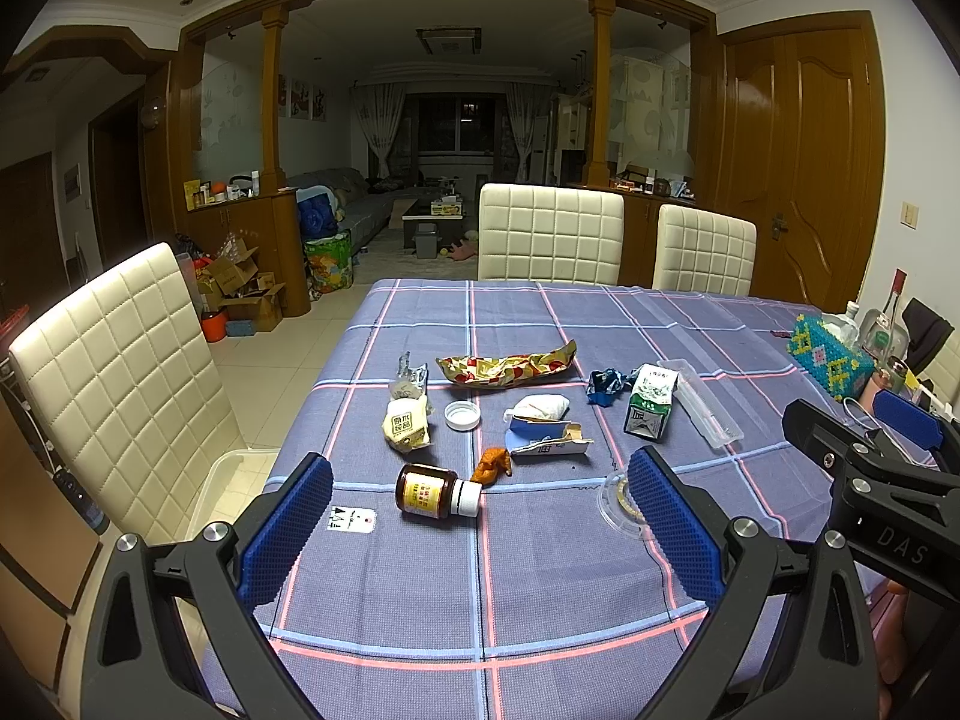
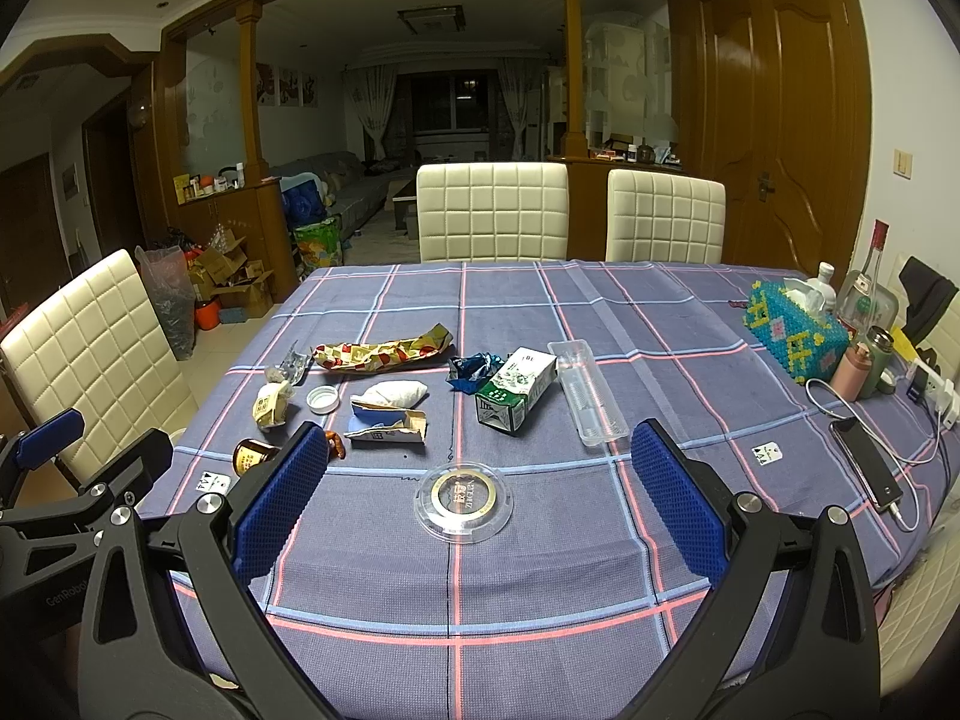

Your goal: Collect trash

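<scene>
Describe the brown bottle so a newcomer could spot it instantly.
On the plaid tablecloth, look at the near left end of the litter. The brown bottle lies on its side beside an orange scrap, the only amber item with a white cap and yellow label.

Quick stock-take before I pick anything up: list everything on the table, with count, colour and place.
Brown glass pill bottle: 1, white cap, lying near edge.
Clear round plastic lid: 1, gold ring, near centre.
Green-white milk carton: 1, on its side, mid-table.
Torn blue-white carton: 1, left of milk carton.
Red-gold foil wrapper: 1, behind cartons.
White bottle cap: 1, left cluster.
Clear plastic tray: 1, right of milk carton.
Beaded blue tissue box: 1, far right.
Black phone: 1, charging, right edge.
Cream padded chairs: 3, around table.
Left tongs: open, empty.
Right tongs: open, empty.
</scene>
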Demonstrator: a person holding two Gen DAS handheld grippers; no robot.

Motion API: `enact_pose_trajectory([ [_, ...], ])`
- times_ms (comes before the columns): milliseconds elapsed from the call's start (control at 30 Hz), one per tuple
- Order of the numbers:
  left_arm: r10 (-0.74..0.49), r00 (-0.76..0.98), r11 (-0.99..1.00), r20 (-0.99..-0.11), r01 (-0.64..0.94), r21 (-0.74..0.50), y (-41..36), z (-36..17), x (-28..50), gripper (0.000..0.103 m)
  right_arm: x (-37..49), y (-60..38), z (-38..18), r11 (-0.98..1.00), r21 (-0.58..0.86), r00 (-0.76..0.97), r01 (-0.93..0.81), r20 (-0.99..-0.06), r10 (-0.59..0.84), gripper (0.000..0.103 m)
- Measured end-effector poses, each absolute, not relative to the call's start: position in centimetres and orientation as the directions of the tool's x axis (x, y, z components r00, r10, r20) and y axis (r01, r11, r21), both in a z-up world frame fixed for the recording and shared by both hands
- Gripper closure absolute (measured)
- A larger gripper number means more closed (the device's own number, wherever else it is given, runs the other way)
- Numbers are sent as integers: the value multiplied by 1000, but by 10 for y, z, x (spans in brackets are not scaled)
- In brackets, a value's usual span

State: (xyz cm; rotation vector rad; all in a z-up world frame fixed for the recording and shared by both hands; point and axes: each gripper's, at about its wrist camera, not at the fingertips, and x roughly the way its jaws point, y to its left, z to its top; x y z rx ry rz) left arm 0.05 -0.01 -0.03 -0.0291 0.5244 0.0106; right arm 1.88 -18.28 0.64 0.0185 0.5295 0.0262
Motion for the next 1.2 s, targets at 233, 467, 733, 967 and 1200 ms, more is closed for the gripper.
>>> enact_pose_trajectory([
  [233,0,861,999,-509,-17,-27,1,-2,2,7,23,-185,6,999,30,856,-21,-516,33,3],
  [467,4,855,999,-519,-22,-30,2,-7,9,7,28,-182,1,999,31,851,-23,-524,36,3],
  [733,3,844,999,-536,-27,-38,7,-11,22,7,40,-181,-3,999,29,843,-18,-536,31,3],
  [967,32,785,998,-618,-62,-27,19,-45,61,7,84,-184,-37,998,55,766,-26,-640,55,3],
  [1200,14,668,996,-744,-78,-51,34,-96,102,7,134,-177,-101,997,64,598,-38,-798,74,3],
])
